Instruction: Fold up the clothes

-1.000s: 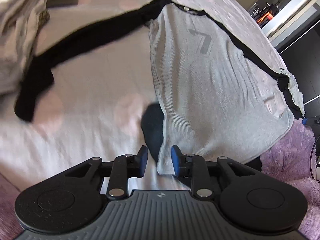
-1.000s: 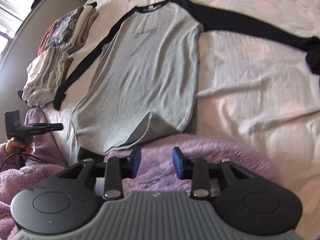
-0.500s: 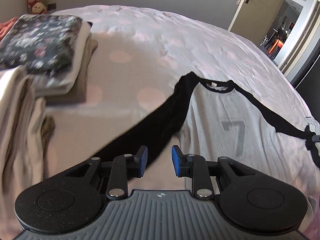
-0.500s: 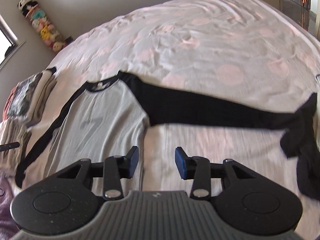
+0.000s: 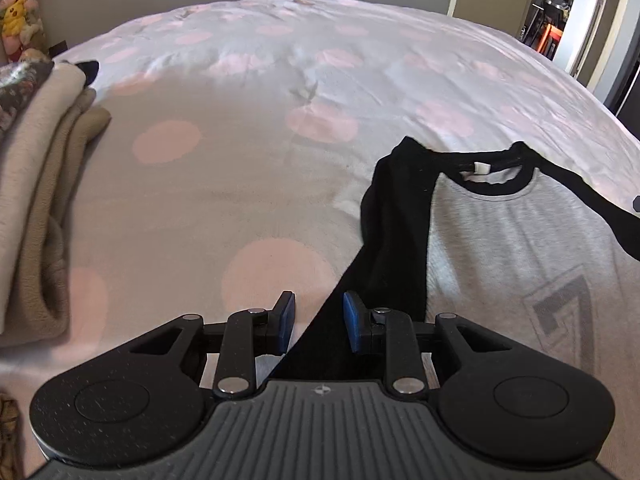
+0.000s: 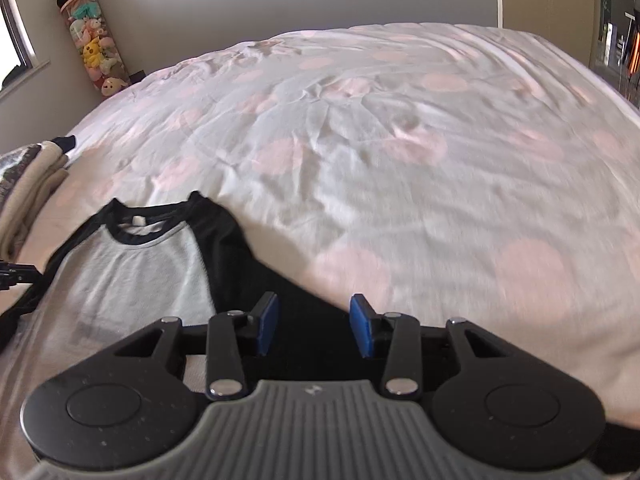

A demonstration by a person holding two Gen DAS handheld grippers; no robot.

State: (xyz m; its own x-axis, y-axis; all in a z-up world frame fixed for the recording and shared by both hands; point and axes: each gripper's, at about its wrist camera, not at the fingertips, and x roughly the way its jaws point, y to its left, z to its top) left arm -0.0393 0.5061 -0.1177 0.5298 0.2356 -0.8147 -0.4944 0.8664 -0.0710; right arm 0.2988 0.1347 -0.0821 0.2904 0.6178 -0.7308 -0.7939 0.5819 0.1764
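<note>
Pale bedding (image 5: 248, 92) with faded pink dots covers a wide bed that fills both wrist views, with a grey wall behind it and a doorway (image 5: 560, 12) off to the right in the left wrist view. On this bed lies a raglan shirt (image 5: 520, 248), front up — grey body, black collar and black sleeves, a white tag showing inside the neck and a dark angular print on the chest. Its black sleeve (image 5: 384, 248) on the side nearer the left tongs (image 5: 319, 322) runs down from the shoulder and passes under those tongs; the blue pads stand partly apart, the sleeve's edge showing in the gap below them, and nothing is pinched between them. From the right wrist view the same shirt (image 6: 132, 272) sits low and left, and its other black sleeve (image 6: 240, 256) stretches toward and beneath the right tongs (image 6: 314, 326), whose pads stand somewhat wider apart and hold nothing. Whether either set of tongs touches the cloth I cannot tell. A stack of folded clothes (image 5: 36, 200) — beige and cream layers with a dark flowered piece on top — rests on the bed's left side, well apart from the shirt. Far back in the corner hangs a column of soft toys (image 6: 92, 40), topped by a panda.
</note>
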